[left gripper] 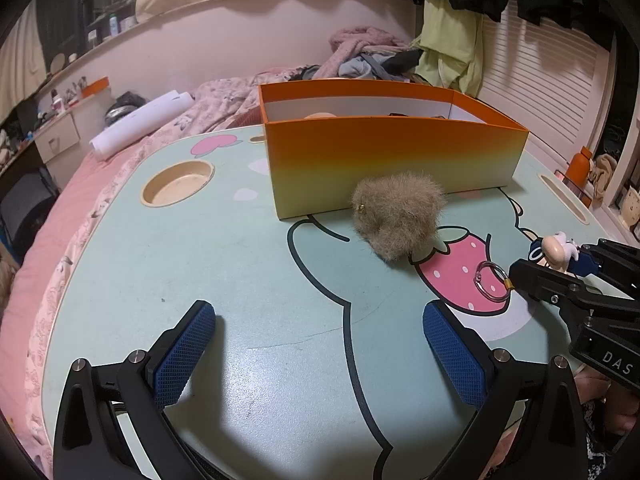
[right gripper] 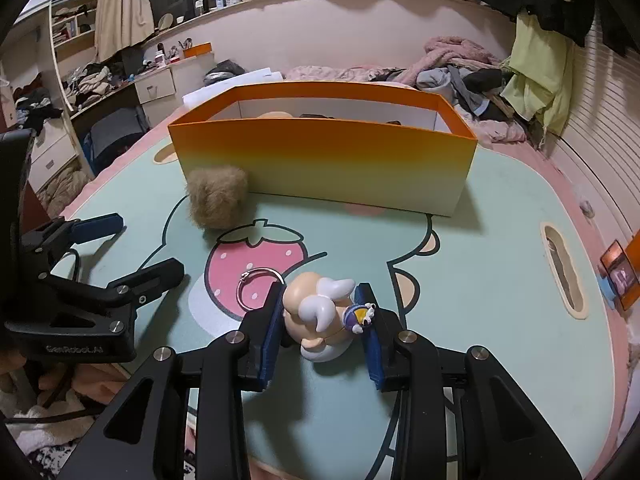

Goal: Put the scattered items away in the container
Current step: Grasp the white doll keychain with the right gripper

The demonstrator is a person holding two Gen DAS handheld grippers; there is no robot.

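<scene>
Two grippers hung over the tabletop (left gripper: 240, 280), both on the near side of the orange box (right gripper: 324, 160). The right gripper (right gripper: 320, 320) had its blue pads pressed against either side of a small figurine (right gripper: 316, 316), a peach-coloured toy with white wings, which sat between the fingers and looked to rest on the tabletop in front of the box's long wall. A metal key ring (right gripper: 258, 288) lay flat just beyond the left finger of that gripper, on the printed pink strawberry, touching or nearly touching the finger.

The left gripper (left gripper: 320, 348) had its fingers spread wide with nothing between them, only bare tabletop. A fuzzy tan pompom (left gripper: 396, 216) lay ahead of it, right against the foot of the box's front wall, toward the box's left end as the right wrist view showed it. The figurine stood well off to the right of the left gripper. Inside the box, the tops of a few things peeked over the rim, too hidden to name.
</scene>
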